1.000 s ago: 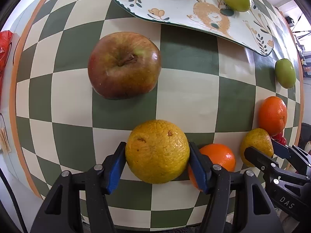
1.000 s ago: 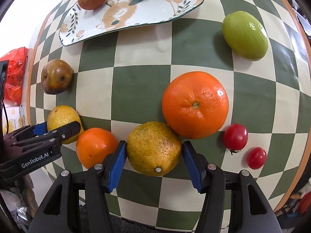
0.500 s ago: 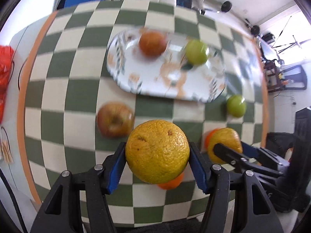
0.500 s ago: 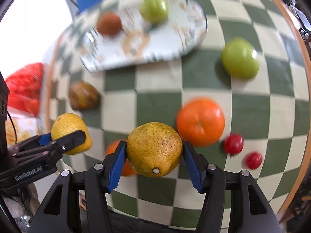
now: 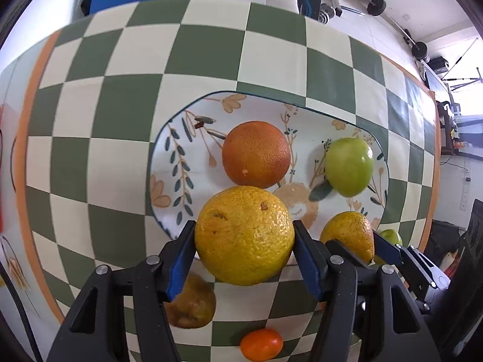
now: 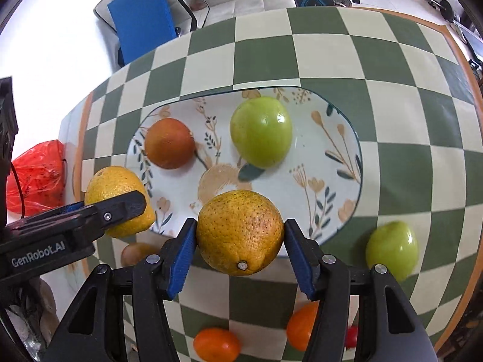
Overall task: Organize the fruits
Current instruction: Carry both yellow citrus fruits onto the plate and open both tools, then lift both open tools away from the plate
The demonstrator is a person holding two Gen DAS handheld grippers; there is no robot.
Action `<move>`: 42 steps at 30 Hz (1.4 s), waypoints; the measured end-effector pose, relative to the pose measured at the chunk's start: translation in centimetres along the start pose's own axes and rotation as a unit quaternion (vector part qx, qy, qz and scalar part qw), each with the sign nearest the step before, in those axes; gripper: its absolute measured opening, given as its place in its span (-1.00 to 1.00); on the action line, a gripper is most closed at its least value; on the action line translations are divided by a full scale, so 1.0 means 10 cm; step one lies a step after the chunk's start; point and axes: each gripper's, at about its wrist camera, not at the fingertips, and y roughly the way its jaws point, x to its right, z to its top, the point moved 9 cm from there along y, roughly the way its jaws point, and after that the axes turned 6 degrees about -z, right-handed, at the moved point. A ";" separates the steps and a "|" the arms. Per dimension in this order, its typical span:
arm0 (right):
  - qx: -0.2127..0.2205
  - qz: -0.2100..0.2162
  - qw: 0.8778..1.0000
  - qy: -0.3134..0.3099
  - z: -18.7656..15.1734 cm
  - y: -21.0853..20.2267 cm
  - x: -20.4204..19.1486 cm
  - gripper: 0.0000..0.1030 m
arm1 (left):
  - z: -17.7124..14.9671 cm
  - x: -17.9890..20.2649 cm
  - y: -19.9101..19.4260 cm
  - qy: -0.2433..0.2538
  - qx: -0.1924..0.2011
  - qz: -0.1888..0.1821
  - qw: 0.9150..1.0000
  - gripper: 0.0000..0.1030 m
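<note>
Both tools are above the near edge of the flowered plate (image 5: 169, 157), which lies on the checkered worktop (image 5: 99, 96). The left tool (image 5: 244, 241) is closed on a yellow orange (image 5: 244, 235) – its blue pads press the fruit on both sides. The right tool (image 6: 240, 238) grips a speckled yellow-orange citrus (image 6: 240, 232) in the same way, stem end toward the camera. On the plate there are a dark orange (image 5: 256, 154) and a green apple (image 6: 261, 131). Another green apple (image 6: 392, 250) sits on the worktop beside the plate – small oranges (image 6: 215, 348) and a brownish apple (image 5: 193, 304) lie nearer the front edge.
</note>
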 end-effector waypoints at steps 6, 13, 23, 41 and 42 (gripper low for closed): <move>-0.016 -0.008 1.000 -0.008 0.08 0.22 0.02 0.18 | -0.03 0.00 0.20 -0.017 -0.033 -0.019 0.999 0.16; -0.026 -0.019 0.999 -0.005 0.10 0.23 0.09 0.81 | -0.03 0.03 0.10 0.002 -0.005 0.004 1.000 0.65; 0.009 -0.095 0.995 -0.001 -0.03 -0.07 0.30 0.86 | -0.12 -0.07 -0.34 0.027 0.067 0.061 0.996 0.77; 0.105 -0.120 0.987 0.004 -0.53 -1.02 0.22 0.87 | -0.83 -0.10 -1.25 0.050 0.181 0.089 0.978 0.77; 0.110 -0.121 0.987 0.004 -0.57 -1.08 0.21 0.87 | -0.88 -0.10 -1.29 0.051 0.184 0.088 0.978 0.77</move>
